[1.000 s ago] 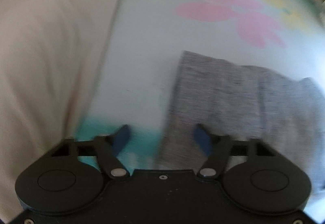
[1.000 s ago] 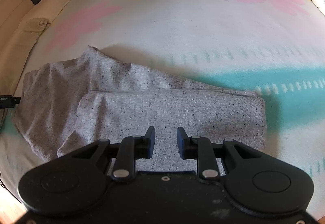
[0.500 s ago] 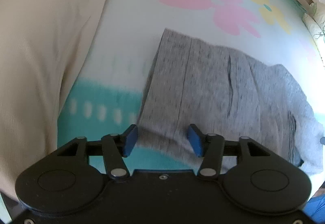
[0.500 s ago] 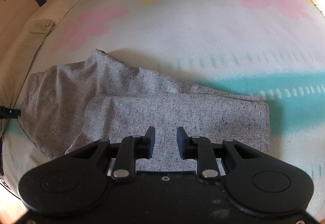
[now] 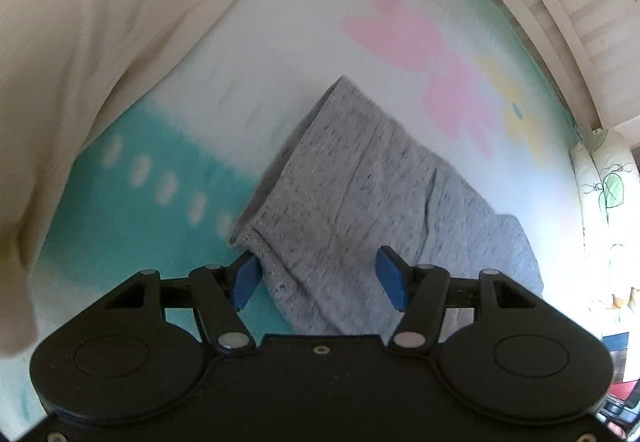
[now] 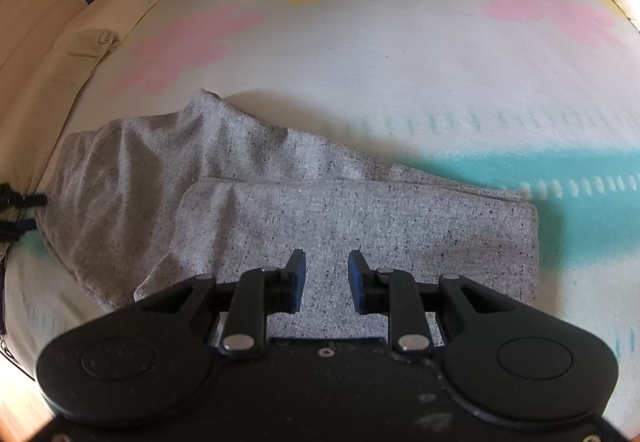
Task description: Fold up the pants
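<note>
Pants point(image 6: 360, 226): grey, already folded over, lying on bed sheet point(image 6: 400, 73), lower centre of frame. Left gripper point(image 5: 318, 278) jaws opening, straddling pants corner, no pinch. Right gripper point(image 6: 327, 276) jaws half-spread, empty. Next: pinch corner for second fold.

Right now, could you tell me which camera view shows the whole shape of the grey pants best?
The right wrist view: the grey pants lie sharp, folded layer and wider end both visible. The left wrist view shows them blurred, nearest part hidden behind the left gripper.
</note>
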A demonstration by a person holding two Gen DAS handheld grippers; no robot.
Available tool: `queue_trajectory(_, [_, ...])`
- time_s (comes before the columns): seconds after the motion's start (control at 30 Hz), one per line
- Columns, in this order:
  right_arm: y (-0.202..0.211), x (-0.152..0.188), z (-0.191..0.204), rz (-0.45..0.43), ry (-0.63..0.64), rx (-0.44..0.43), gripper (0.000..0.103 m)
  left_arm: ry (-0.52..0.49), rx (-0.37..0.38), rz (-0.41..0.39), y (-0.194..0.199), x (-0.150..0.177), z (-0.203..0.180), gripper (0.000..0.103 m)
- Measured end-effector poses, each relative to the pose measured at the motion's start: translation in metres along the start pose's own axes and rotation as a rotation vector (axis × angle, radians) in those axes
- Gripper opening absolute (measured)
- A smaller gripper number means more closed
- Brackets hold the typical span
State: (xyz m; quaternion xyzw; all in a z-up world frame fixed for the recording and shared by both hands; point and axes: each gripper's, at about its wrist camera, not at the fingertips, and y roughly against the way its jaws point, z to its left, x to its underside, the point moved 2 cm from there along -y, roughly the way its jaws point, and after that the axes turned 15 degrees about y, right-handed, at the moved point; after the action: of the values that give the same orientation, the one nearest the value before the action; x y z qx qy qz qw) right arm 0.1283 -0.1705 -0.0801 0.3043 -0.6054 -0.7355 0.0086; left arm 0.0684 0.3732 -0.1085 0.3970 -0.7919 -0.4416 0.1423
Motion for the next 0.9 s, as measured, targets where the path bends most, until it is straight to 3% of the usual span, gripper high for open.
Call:
queue_trajectory(0.17, [0.0, -0.001, 0.0, -0.002, -0.001, -0.003, 0.025, -0.056, -0.037, -0.055, -0.005, 0.008, -0.008, 0.063])
queue_trajectory(0.2, [0.0, -0.001, 0.0, -0.002, 0.002, -0.004, 0.025, -0.062, -0.049, -0.082, -0.004, 0.011, -0.009, 0.056])
queue_trajectory(0.23, [0.0, -0.002, 0.0, -0.001, 0.004, -0.004, 0.025, -0.078, -0.07, -0.115, -0.003, 0.016, -0.011, 0.039])
queue_trajectory(0.27, [0.0, -0.002, 0.001, 0.0, 0.006, -0.006, 0.025, -0.101, -0.087, -0.152, 0.002, 0.02, -0.013, 0.034])
queue_trajectory(0.37, [0.002, -0.005, 0.002, -0.004, 0.006, -0.013, 0.025, -0.226, -0.109, -0.239, 0.017, 0.036, -0.033, 0.027])
queue_trajectory(0.5, [0.003, -0.007, -0.002, 0.012, -0.025, -0.021, 0.025, -0.507, -0.121, -0.353, 0.041, 0.078, -0.093, 0.025])
queue_trajectory(0.6, [0.005, -0.005, -0.01, 0.024, -0.045, 0.001, 0.025, -0.591, -0.026, -0.363, 0.06, 0.109, -0.14, 0.024])
queue_trajectory(0.73, [0.014, 0.001, -0.028, 0.008, -0.101, 0.015, 0.025, -0.724, 0.138, -0.316, 0.068, 0.163, -0.206, 0.018])
queue_trajectory(0.9, [0.027, 0.012, -0.06, -0.03, -0.201, 0.042, 0.025, -0.852, 0.305, -0.098, 0.034, 0.244, -0.265, 0.008])
